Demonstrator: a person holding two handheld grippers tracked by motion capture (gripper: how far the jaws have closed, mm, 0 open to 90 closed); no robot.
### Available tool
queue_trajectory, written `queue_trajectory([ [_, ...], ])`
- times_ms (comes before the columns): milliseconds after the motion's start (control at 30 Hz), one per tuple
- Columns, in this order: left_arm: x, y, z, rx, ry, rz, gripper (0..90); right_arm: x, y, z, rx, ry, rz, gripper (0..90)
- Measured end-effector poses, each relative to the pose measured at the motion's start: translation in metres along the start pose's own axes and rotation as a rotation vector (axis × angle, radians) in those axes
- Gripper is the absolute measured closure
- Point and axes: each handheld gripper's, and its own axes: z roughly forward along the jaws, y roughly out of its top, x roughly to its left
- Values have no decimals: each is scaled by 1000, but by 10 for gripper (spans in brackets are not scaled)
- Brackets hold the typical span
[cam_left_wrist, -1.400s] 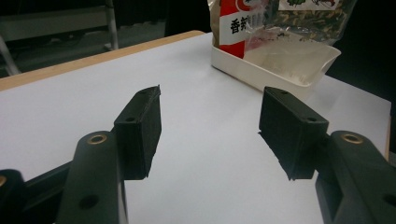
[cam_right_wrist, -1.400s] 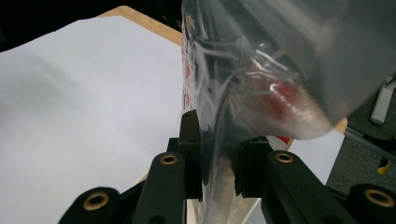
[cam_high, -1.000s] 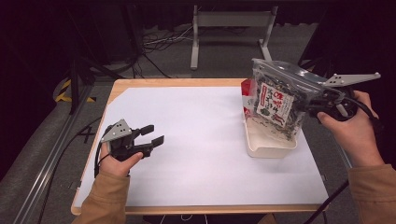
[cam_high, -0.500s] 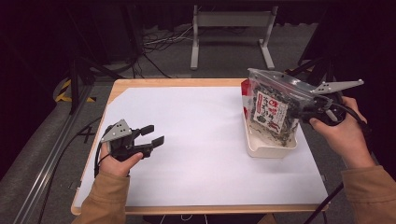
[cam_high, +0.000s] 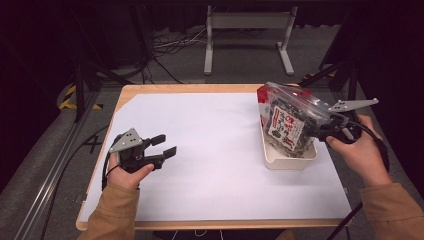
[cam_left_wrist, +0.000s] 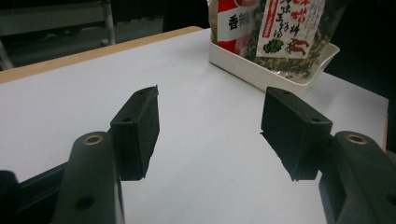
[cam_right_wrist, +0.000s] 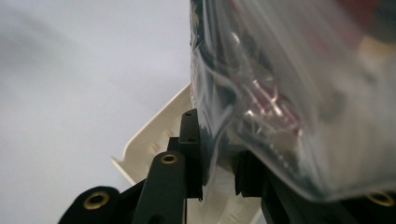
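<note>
I see tan-brown sleeves on both my forearms at six o'clock in the high view. My left gripper (cam_high: 167, 145) is black, with a grey three-cornered plate and a trailing black cable. My right gripper (cam_high: 320, 131) matches it. Up close, the blocky black pads (cam_left_wrist: 137, 128) sit on arms with brass-ringed screw holes.

A wooden worktop (cam_high: 131, 95) under a white sheet (cam_high: 210, 150) stands on grey carpet (cam_high: 45, 160) in a dim room (black surrounds), a metal stand (cam_high: 247, 37) and loose cables (cam_high: 170, 47) beyond its far edge.
</note>
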Motion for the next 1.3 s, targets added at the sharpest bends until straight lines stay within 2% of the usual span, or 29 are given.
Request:
queue_trajectory([
  [400, -1, -1, 2, 4, -2, -6, 359, -7, -18, 0, -25, -2, 24, 750],
  [500, 0, -1, 1, -4, 3, -10, 351, -8, -19, -2, -53, -4, 41, 742],
  [567, 0, -1, 1, -2, 6, -4, 324, -10, -21, -4, -87, 3, 69, 720],
  [600, 0, -1, 1, -2, 6, -4, 305, -10, -21, -4, -87, 3, 69, 720],
  [667, 1, -2, 0, 1, 13, 4, 294, -11, -25, -7, -140, 15, 93, 609],
  [700, 0, -2, -1, 3, 19, 12, 276, -10, -28, -10, -175, 5, 95, 523],
  [733, 0, -2, -1, 3, 19, 12, 272, -10, -28, -10, -175, 5, 95, 523],
  [800, 0, -4, -3, 7, 19, 11, 268, -10, -30, -13, -211, -15, 91, 436],
  [933, -4, -7, -8, 17, 21, 17, 254, -5, -36, -21, -252, -18, 93, 382],
  [1067, -7, -9, -16, 18, 18, 24, 246, 5, -43, -28, -263, -35, 69, 345],
  [1300, -11, -15, -27, 17, 14, 30, 238, 22, -58, -36, -280, -44, 33, 341],
])
